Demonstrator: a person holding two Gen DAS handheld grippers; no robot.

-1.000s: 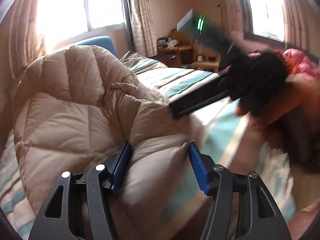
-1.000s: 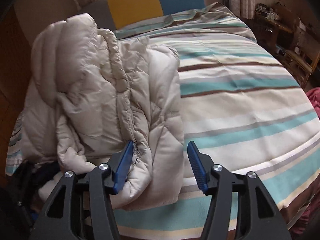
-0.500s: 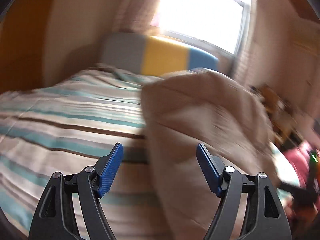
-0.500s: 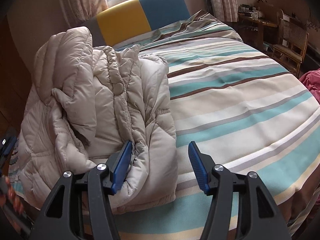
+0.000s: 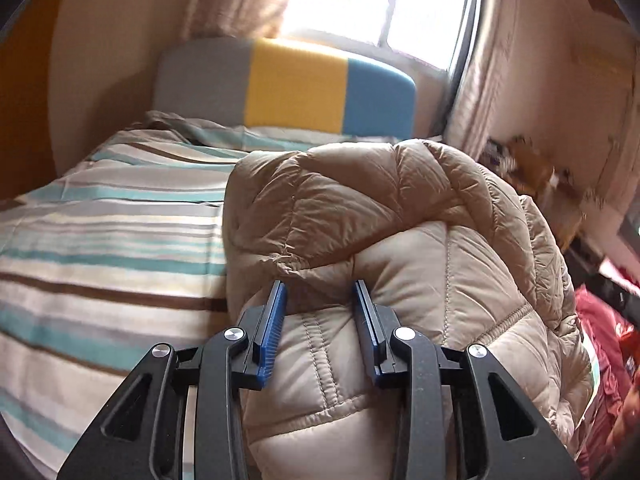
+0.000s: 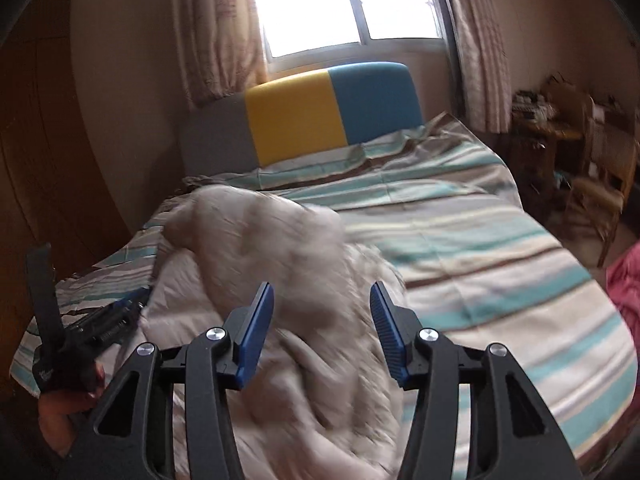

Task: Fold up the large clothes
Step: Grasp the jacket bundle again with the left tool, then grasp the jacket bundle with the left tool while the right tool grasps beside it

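Note:
A beige quilted puffer jacket (image 5: 400, 220) lies bunched on the striped bed (image 5: 100, 240). My left gripper (image 5: 321, 304) has a thick fold of the jacket pinched between its blue pads, and its jaws are closing. In the right wrist view the jacket (image 6: 280, 248) is blurred. My right gripper (image 6: 322, 312) hovers over it with its jaws closing; jacket fabric shows between the pads, but they do not press on it. The left gripper (image 6: 100, 320) shows at the jacket's left edge, with a hand (image 6: 64, 404) below it.
A grey, yellow and blue headboard (image 6: 332, 112) stands under a bright window (image 6: 344, 4) with curtains. At the right are a wooden side table (image 6: 536, 120) and a chair (image 6: 600, 184). Pink-red clothing (image 5: 608, 352) lies at the bed's right edge.
The left gripper swung round toward the headboard, widened, then narrowed onto a jacket fold. The right gripper rose, its jaws drew slightly closer, and the jacket beneath it shifted and blurred.

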